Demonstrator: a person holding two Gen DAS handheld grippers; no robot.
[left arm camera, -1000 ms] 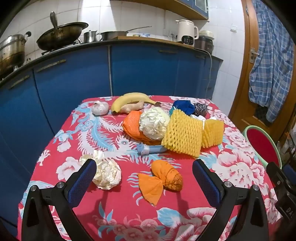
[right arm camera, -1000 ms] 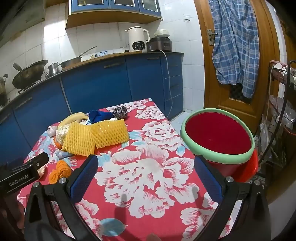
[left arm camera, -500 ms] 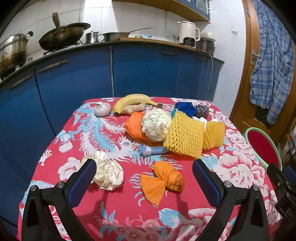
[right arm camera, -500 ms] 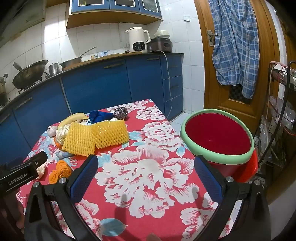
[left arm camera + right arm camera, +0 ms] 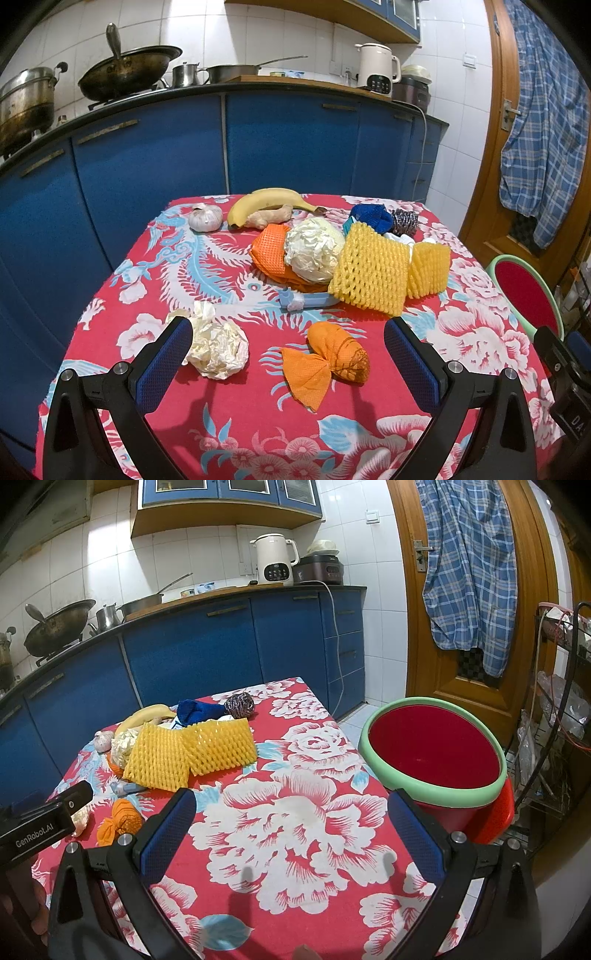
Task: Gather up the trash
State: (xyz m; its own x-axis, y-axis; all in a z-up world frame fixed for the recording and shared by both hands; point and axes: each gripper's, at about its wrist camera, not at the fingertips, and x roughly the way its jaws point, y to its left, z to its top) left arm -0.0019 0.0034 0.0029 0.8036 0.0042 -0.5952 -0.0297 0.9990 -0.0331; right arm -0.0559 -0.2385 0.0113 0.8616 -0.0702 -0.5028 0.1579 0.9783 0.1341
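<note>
Trash on the desk (image 5: 122,295): crumpled paper ball (image 5: 218,349) at 9 o'clock of the left wrist view, just beside the left finger pad (image 5: 164,365), contact unclear. Orange cloth wad (image 5: 334,358) lies near the middle of that view, between the two pads, touching neither. At 12 o'clock from the wad: small light-blue packet (image 5: 310,299), then a pile of orange mesh (image 5: 269,251), a second paper ball (image 5: 314,254) on top of it, and two yellow foam nets (image 5: 373,275) leaning at the pile's 3 o'clock side. Blue cloth (image 5: 371,216) and a metal scourer (image 5: 404,221) sit behind the nets.

Far edge of the desk, 11–12 o'clock: garlic bulb (image 5: 205,218), banana (image 5: 269,201), ginger root (image 5: 267,218) touching the banana.

Left hand-held gripper (image 5: 288,354): fingers wide apart, nothing between them but air above the wad. Right hand-held gripper (image 5: 290,829): fingers wide apart too, over bare flowered cloth, holding nothing.

Red bucket with green rim (image 5: 432,751) stands off the desk's right edge, at 2 o'clock in the right wrist view, nothing visible inside. Part of a hand (image 5: 22,904) shows at that view's 8 o'clock.

Beyond: blue cabinets (image 5: 288,140), wok (image 5: 129,72), kettle (image 5: 275,559), plaid shirt (image 5: 469,565) on the door.
</note>
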